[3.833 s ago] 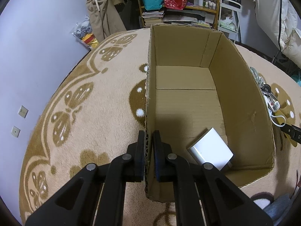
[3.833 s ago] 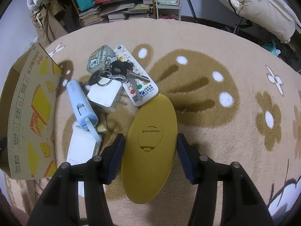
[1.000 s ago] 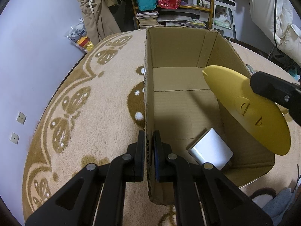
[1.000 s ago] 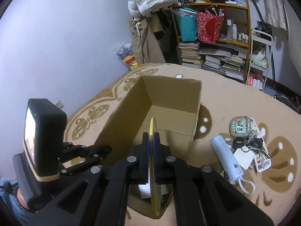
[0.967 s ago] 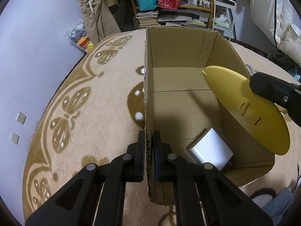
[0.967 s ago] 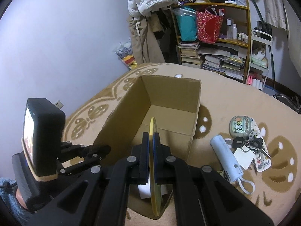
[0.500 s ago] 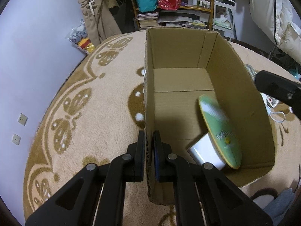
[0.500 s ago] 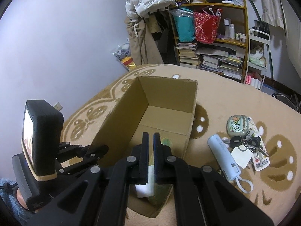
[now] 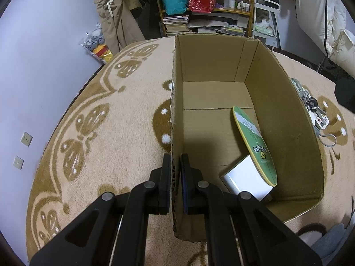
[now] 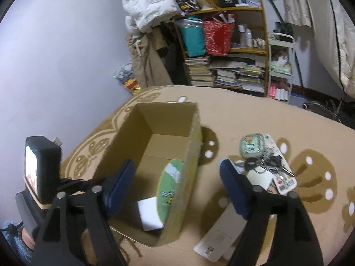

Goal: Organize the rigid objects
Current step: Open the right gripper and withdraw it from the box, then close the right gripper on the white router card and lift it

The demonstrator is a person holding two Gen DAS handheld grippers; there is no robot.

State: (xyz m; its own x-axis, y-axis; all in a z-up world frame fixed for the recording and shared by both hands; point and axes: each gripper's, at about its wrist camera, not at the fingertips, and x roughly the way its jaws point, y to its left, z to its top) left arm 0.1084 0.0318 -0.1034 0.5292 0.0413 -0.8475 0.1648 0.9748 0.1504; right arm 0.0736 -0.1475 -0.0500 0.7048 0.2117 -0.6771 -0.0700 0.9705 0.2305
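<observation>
Hiding behind right tongs (image 10: 177, 190), blue tube, white box (image 10: 218, 236) partly cut off

Setting: a lived-in home room. Evidence: a patterned beige carpet (image 9: 111, 133) covers the floor; at 12 o'clock a wooden shelf (image 10: 239, 51) holds stacked books (image 10: 199, 71) and gift bags; a white padded jacket (image 10: 146, 4) and bedding (image 9: 339, 44) lie at 1 o'clock.

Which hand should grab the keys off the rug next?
The right gripper: its jaws are opening with nothing between them, and the keys lie just beyond it. The left gripper is shut on the cardboard box wall.
</observation>
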